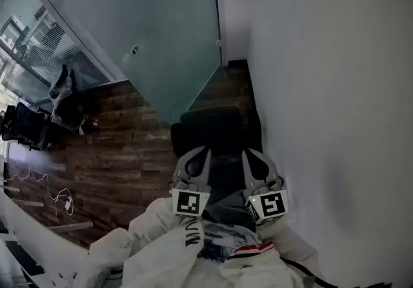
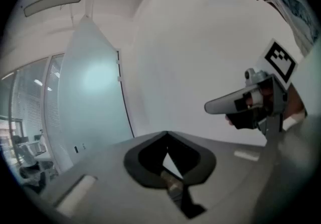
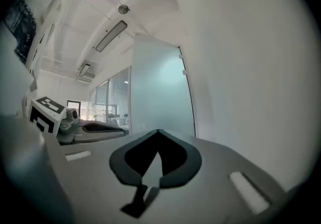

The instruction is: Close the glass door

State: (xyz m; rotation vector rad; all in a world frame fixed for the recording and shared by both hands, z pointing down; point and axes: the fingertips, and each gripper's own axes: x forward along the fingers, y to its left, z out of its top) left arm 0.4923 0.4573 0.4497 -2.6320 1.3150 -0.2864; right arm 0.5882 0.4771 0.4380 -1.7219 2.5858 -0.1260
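left gripper (image 1: 195, 151) and right gripper (image 1: 253, 152), jaws together on nothing (side by side), point toward the frosted glass door (image 1: 161, 28).

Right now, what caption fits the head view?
Left hand-held gripper and right hand-held gripper, both shut, face the glass door beside a wall.
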